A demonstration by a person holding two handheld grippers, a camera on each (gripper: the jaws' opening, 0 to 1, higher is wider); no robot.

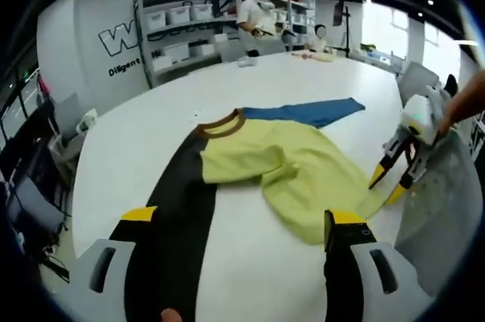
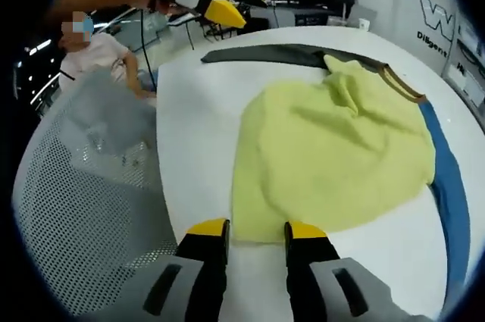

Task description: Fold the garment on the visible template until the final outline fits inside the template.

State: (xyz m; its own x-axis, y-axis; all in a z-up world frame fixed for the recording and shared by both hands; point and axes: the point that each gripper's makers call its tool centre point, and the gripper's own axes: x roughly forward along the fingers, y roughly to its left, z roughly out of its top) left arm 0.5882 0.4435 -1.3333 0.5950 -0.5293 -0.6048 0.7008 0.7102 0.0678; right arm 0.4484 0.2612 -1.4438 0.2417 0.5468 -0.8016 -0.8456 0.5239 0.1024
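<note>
A yellow-green shirt (image 1: 303,170) with a brown collar (image 1: 220,123), a black sleeve (image 1: 178,201) and a blue sleeve (image 1: 311,112) lies crumpled on the white table (image 1: 136,140). My left gripper (image 1: 242,220) is wide open above the black sleeve, holding nothing. The right gripper (image 1: 386,186) comes in from the right at the shirt's hem. In the right gripper view, the right gripper (image 2: 257,229) stands open with the yellow hem (image 2: 258,220) lying at its tips. Beyond the shirt (image 2: 333,148), the left gripper (image 2: 204,0) hovers over the black sleeve (image 2: 273,54).
A grey mesh chair (image 2: 83,208) stands at the near table edge (image 2: 163,186), also seen as the chair (image 1: 447,201). A person sits behind it (image 2: 95,53). Shelves with boxes (image 1: 182,26) and people (image 1: 258,15) are at the table's far end.
</note>
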